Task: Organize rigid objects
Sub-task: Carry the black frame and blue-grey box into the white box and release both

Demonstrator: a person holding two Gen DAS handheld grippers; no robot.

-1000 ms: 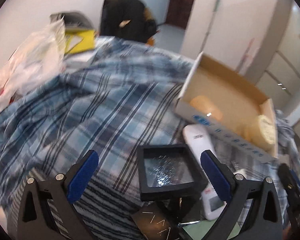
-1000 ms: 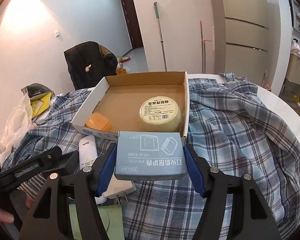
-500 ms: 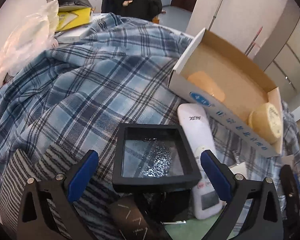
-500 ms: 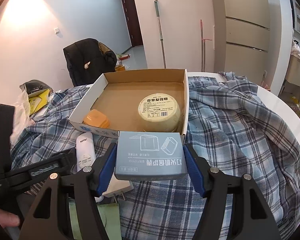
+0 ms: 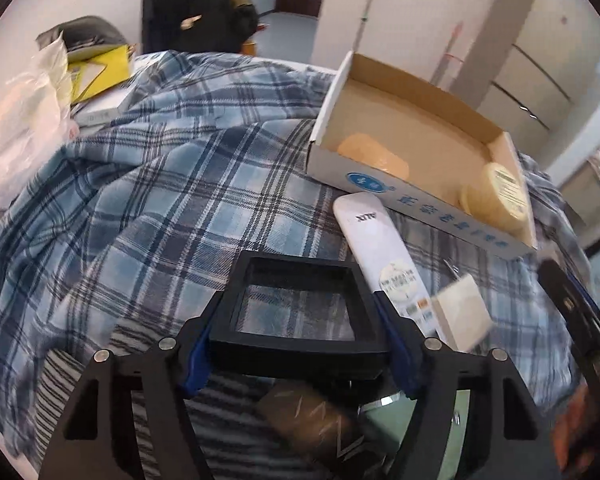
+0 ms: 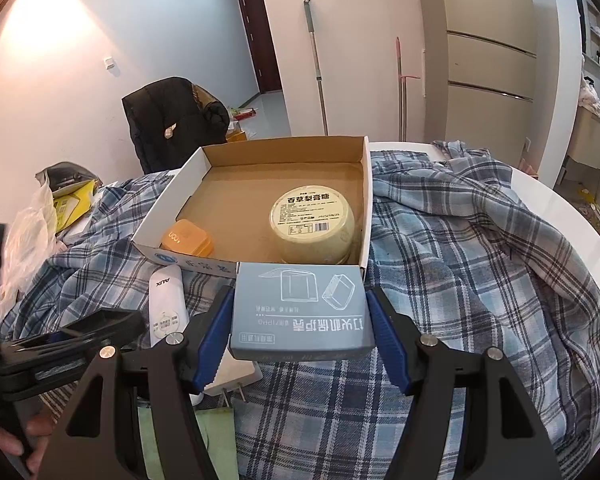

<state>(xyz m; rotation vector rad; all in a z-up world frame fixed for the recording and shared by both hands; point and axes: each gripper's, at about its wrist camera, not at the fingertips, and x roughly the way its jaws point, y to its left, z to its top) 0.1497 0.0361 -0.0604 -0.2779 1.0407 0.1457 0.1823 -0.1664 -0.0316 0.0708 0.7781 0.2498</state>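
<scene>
Right wrist view: right gripper (image 6: 300, 340) clamped on grey-blue carton (image 6: 300, 316) just short of cardboard tray (image 6: 168, 204), left gripper (image 5: 296, 344) pinching black frame (image 5: 296, 308); next, probably forward over the rim, then release.

Black square frame case (image 5: 296, 312) with clear film window, held flat between the left gripper's (image 5: 298, 350) blue pads, plaid cloth showing through it. Grey-blue small carton (image 6: 300, 314) with line drawings and printed text, clamped level in the right gripper (image 6: 302, 336), just in front of the tray. Open cardboard tray box (image 6: 188, 176), white outside, brown inside, sits on the cloth. Inside: orange rounded case (image 6: 186, 237) at near-left corner, round yellow tub (image 6: 312, 228) with labelled lid at near-right. White slim remote-like device (image 5: 380, 248) lies flat just beside the tray's front wall. White plug adapter (image 6: 230, 374) near it, prongs showing.
</scene>
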